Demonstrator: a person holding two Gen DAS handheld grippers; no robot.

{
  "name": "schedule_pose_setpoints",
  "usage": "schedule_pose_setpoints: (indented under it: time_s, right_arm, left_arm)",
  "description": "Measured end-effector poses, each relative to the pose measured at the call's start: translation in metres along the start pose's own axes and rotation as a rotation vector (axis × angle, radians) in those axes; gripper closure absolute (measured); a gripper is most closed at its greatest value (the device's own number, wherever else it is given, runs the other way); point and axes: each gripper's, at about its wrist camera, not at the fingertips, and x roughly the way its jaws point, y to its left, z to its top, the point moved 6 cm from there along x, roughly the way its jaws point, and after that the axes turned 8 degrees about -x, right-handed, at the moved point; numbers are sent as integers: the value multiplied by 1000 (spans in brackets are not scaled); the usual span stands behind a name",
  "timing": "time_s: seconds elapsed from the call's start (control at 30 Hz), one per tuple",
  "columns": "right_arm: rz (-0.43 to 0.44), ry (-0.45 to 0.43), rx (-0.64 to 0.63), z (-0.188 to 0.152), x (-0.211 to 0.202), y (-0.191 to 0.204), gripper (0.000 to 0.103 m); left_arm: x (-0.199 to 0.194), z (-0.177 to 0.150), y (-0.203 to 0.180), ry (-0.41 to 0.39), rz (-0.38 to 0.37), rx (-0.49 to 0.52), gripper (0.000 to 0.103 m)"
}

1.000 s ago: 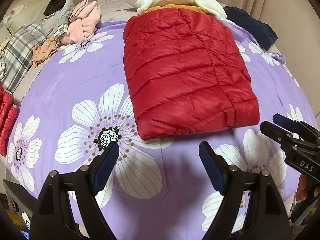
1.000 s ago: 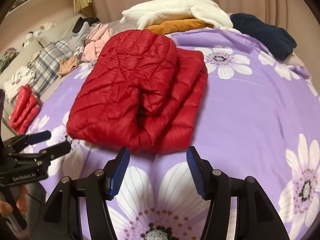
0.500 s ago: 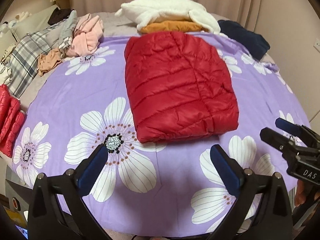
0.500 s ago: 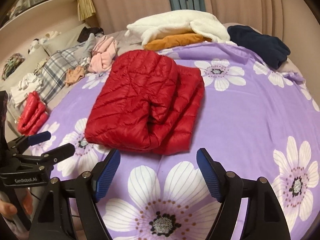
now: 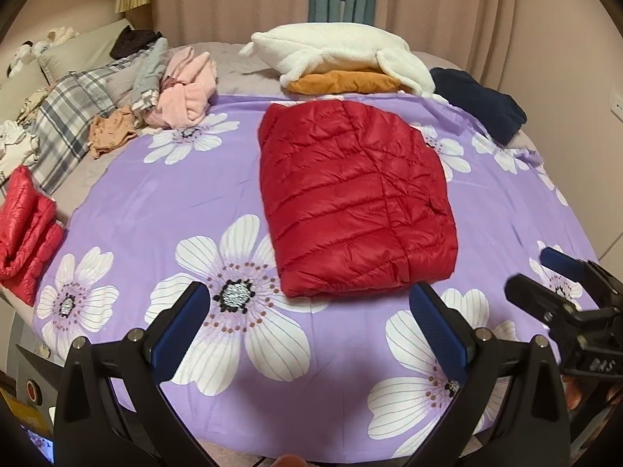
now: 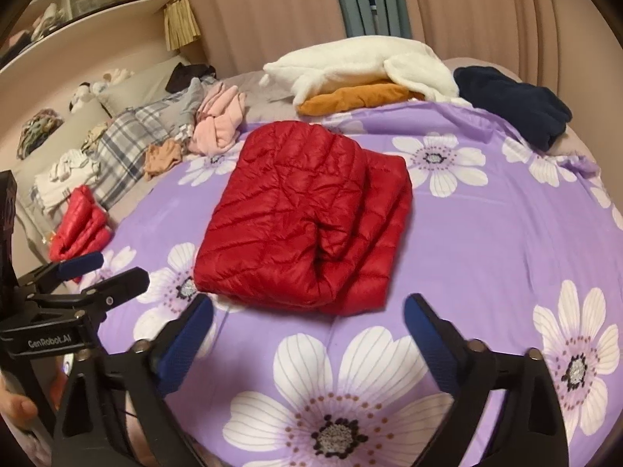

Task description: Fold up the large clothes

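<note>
Red quilted jacket point(image 5: 358, 198) lies folded mid-bed on the purple floral sheet point(image 5: 163, 202). Left tongs point(image 5: 311, 325) and right tongs point(image 6: 307, 334) hover released near the bed's front edge, grasping nothing. Press the loose right-side layers flat; clear sheet surrounds it, other garments crowd the far edge.
</note>
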Motion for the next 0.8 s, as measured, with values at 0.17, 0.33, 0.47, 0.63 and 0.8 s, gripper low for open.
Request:
schedule_pose_setpoints:
  time_s: [0.17, 0.33, 0.47, 0.63, 0.8]
  right_arm:
    - [-6, -17, -7, 4, -3, 1, 1]
    - [-23, -16, -11, 6, -4, 1, 1]
    - [-27, -22, -31, 7, -3, 2, 1]
    - [-30, 16, -6, 2, 5, 0, 1]
    - [-39, 7, -12, 4, 2, 1, 1]
  left_arm:
    - [-3, 0, 0, -8, 45, 28, 0]
    - [-4, 1, 1, -7, 80, 32, 0]
    - [-4, 2, 3, -3, 44, 9, 0]
    - [0, 0, 3, 11, 49, 12, 0]
    - [1, 0, 4, 14, 49, 4, 0]
